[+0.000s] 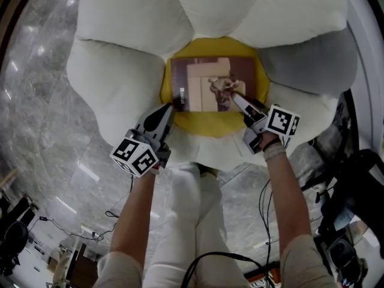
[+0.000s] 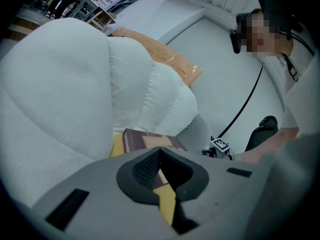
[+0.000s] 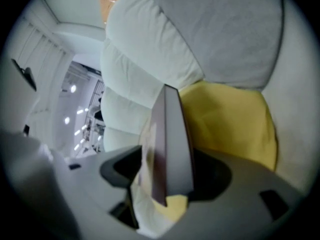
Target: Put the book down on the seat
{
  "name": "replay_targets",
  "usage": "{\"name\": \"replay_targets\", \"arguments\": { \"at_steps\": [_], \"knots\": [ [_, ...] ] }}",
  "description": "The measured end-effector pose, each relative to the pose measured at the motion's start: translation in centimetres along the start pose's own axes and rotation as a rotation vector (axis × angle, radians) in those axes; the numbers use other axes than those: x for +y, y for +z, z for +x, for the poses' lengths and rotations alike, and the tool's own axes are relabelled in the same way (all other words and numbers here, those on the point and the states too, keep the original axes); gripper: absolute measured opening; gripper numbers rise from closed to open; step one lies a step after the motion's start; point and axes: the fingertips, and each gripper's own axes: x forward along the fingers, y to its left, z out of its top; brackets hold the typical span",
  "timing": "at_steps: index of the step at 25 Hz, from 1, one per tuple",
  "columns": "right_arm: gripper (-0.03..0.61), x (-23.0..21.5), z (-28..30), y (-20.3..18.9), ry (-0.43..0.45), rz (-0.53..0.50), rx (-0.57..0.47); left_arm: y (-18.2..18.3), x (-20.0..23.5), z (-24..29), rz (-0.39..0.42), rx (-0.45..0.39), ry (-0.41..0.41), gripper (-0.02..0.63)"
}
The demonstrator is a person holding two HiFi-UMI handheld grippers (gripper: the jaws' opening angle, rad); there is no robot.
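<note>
A brown book (image 1: pixel 207 83) lies flat on the yellow middle cushion (image 1: pixel 210 126) of a flower-shaped seat. My left gripper (image 1: pixel 174 105) points at the book's near left corner, its tips together with nothing held. In the left gripper view the book (image 2: pixel 145 140) lies just beyond the left gripper (image 2: pixel 160 151). My right gripper (image 1: pixel 238 99) is at the book's near right part. In the right gripper view the book's edge (image 3: pixel 172 144) stands between the jaws of the right gripper (image 3: pixel 167 184), with dark gaps on both sides, beside the yellow cushion (image 3: pixel 230 119).
Big white petal cushions (image 1: pixel 120 83) ring the yellow middle, with a grey one (image 1: pixel 312 59) at the right. A marble floor (image 1: pixel 42 101) lies around, with cables (image 1: pixel 264 203) near my white-trousered legs (image 1: pixel 186 221). Another person (image 2: pixel 280 59) stands off to the right.
</note>
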Motion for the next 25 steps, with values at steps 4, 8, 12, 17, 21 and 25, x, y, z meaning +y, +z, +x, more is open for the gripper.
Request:
{"name": "replay_targets", "arguments": {
  "at_steps": [4,8,12,17,21,25],
  "knots": [
    [0.286,0.1,0.8,0.4,-0.009,-0.164,0.036,0.1,0.1,0.1,0.001,0.0,0.002,0.025],
    [0.301,-0.3,0.9,0.3,-0.045,-0.197,0.064,0.4,-0.2,0.3,0.001,-0.003,-0.004,0.025],
    [0.317,-0.2,0.9,0.3,-0.052,-0.21,0.077,0.5,-0.2,0.4,-0.002,-0.004,-0.004,0.025],
    [0.336,-0.7,0.1,0.7,-0.076,-0.21,0.067,0.3,-0.5,0.3,-0.009,-0.001,-0.001,0.025],
    [0.339,-0.8,-0.8,1.0,-0.085,-0.217,0.06,0.3,-1.0,0.2,-0.004,-0.002,-0.007,0.025],
    [0.341,-1.0,-1.5,1.1,-0.086,-0.221,0.043,0.3,-1.5,0.3,0.008,-0.009,-0.016,0.025]
  ]
}}
